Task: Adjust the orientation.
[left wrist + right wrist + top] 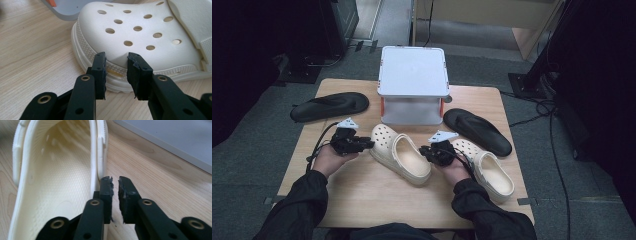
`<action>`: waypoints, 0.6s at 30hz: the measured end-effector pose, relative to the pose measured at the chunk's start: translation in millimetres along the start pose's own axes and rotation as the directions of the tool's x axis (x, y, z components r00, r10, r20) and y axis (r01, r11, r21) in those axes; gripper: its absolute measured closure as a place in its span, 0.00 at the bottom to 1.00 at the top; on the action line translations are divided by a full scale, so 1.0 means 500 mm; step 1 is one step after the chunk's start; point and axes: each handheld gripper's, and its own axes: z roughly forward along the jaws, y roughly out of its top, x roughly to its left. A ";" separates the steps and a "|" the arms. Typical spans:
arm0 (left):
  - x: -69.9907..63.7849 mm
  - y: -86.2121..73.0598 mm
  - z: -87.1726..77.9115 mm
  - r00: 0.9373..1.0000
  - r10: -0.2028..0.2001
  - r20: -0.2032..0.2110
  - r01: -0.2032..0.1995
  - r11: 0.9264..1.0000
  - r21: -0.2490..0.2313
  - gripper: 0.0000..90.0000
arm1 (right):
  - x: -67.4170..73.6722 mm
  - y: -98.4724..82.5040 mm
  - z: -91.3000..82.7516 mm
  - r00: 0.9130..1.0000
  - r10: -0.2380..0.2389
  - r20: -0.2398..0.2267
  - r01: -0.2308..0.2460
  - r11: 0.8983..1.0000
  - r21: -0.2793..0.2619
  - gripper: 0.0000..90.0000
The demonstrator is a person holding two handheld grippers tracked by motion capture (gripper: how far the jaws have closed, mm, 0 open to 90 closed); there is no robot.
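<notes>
Between my two grippers lies the cream clog (401, 155) I am working on, toe toward the far left, heel opening toward me, set at a slant on the wooden table (362, 200). Left gripper (371, 144) sits at the toe end: in the left gripper view its two black jaws stand partly apart at the ribbed sole edge of the clog (140, 32), one on either side of a small stretch of the rim, and I cannot tell whether the pads actually press on it (they look very close, perhaps just touching). Right gripper (432, 152) is at the clog's near side wall. In the right gripper view its jaws are almost together, a thin slit between the pads; the wall of the clog (55, 185) stands just beside the left-hand jaw, outside the slit, so nothing is caught between them.

A second cream clog (492, 170) lies to the right of my right hand, close beside it. Farther back stands a white two-level stand (413, 85) at the table's far edge, with a black flip-flop (329, 106) to its left, partly over the table's corner, and another black flip-flop (477, 131) to its right.
</notes>
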 end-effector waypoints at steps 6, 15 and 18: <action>-0.005 0.005 0.009 1.000 -0.002 -0.002 0.002 1.000 -0.012 0.83 | 0.014 -0.006 -0.007 1.000 -0.001 0.013 0.001 1.000 -0.004 0.96; -0.001 0.028 0.032 1.000 0.001 -0.001 -0.001 1.000 -0.019 0.89 | 0.038 -0.015 -0.024 0.998 0.040 -0.051 -0.038 0.999 0.035 0.97; 0.000 0.032 0.039 1.000 -0.009 -0.002 0.009 0.999 -0.034 0.90 | 0.052 -0.020 -0.026 0.998 0.014 -0.059 -0.012 0.999 0.037 0.97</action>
